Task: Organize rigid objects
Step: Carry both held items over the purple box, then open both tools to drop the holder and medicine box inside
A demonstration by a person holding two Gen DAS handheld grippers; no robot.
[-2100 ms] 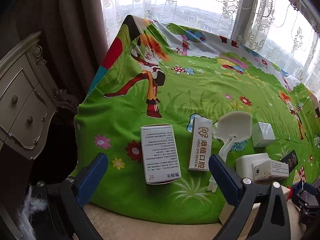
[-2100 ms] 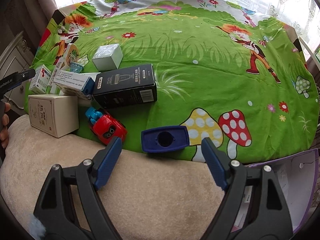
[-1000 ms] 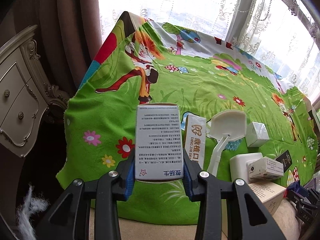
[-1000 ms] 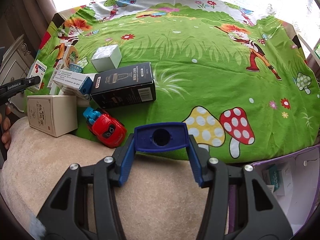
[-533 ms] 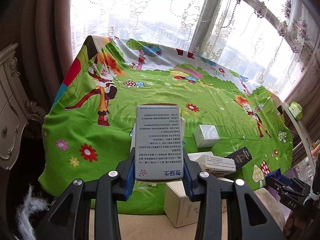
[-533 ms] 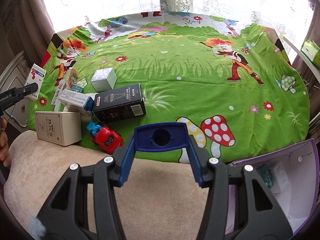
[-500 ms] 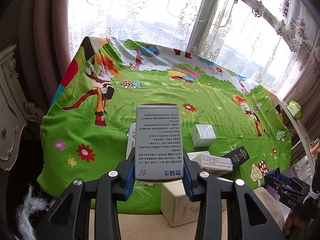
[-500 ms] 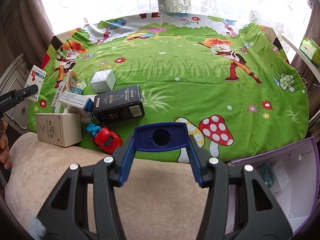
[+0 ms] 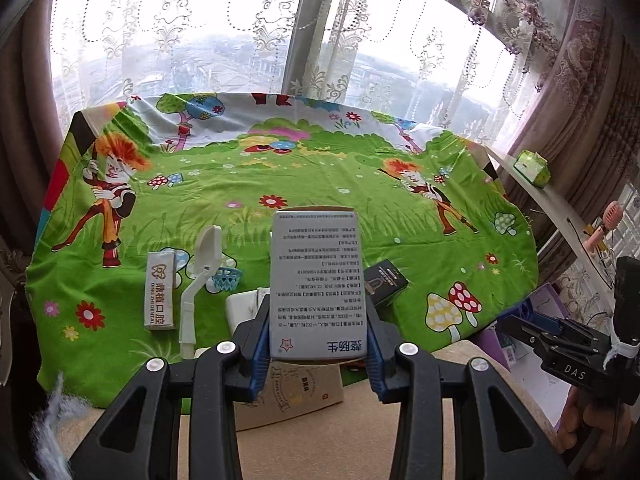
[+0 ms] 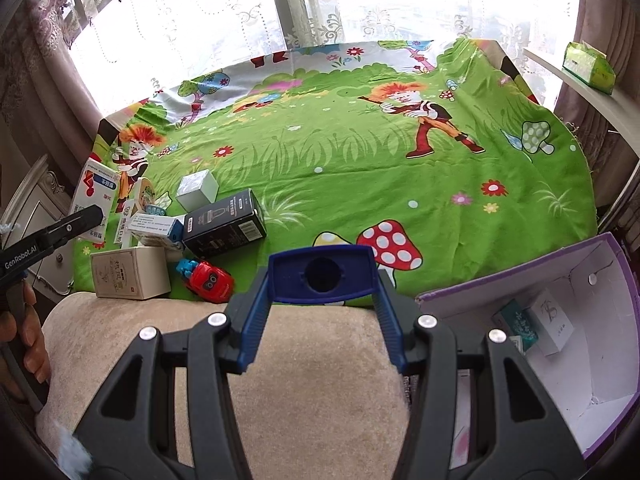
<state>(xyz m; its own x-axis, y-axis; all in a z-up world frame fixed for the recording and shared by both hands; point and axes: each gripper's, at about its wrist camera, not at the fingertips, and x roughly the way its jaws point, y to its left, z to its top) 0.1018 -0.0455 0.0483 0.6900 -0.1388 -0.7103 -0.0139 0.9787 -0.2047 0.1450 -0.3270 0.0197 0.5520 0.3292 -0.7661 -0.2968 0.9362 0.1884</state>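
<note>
Meanwhile, both grippers are loaded and lifted off the cloth. The left gripper [image 9: 318,344] has its blue pads closed on the lower edges of a white cardboard medicine carton printed with grey text [image 9: 316,280]; the carton stands up between the fingers, print upside down to the wrist camera. The grip low on the narrow sides looks chosen to leave the top free for setting it down.

The right gripper [image 10: 322,320] is clamped on a dark blue flat plastic piece with a round hole in its middle [image 10: 322,274], held across its width so the hole faces the camera.

At about 4 o'clock from the right gripper, off the near corner of the green cartoon-print cloth [image 10: 360,168], sits a purple-edged open cardboard box with a white inside [image 10: 592,360]. Small cartons already lie in it, so it is probably where things are being gathered, and both held pieces seem bound there.

Still waiting on the cloth, at roughly 10 o'clock from the right gripper:
- black rectangular carton with white print [image 10: 226,224], lying flat
- small white cube box [image 10: 198,190], behind it
- red toy car with a blue part [image 10: 206,282], at the cloth's near edge
- beige carton with dark lettering [image 10: 128,274], half on the beige plush surface [image 10: 312,380]
- white toy basketball hoop on a stand [image 9: 200,276], just beside a slim white dental carton [image 9: 160,292]

Risk, as I judge it: the tall carton could pivot in so low a grip if swung quickly.
</note>
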